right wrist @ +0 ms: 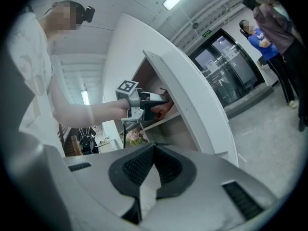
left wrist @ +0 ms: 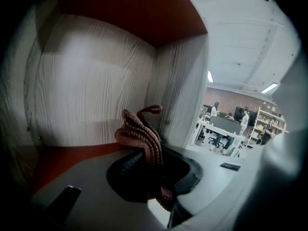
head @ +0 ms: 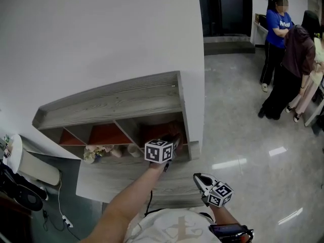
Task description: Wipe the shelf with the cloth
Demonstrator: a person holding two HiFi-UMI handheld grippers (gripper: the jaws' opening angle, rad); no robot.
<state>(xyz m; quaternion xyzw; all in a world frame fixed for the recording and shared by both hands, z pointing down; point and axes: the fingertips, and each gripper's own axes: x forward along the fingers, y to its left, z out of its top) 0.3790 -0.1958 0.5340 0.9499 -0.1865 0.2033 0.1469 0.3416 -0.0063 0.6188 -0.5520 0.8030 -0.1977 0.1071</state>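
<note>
Wiping step, apparently: left gripper [left wrist: 144, 170] clamped on reddish cloth [left wrist: 142, 134] inside rightmost compartment of shelf [head: 126, 97], near its right wall. Right gripper [right wrist: 153, 165] closed, empty, well clear. Next: press cloth down, sweep across compartment floor.

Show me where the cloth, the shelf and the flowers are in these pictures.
cloth [left wrist: 140, 133], left gripper view, on its bunched reddish-brown folds.
shelf [head: 121, 99], head view, on its grey wood-grain top board.
flowers [head: 96, 153], head view, on the pale blooms.
</note>
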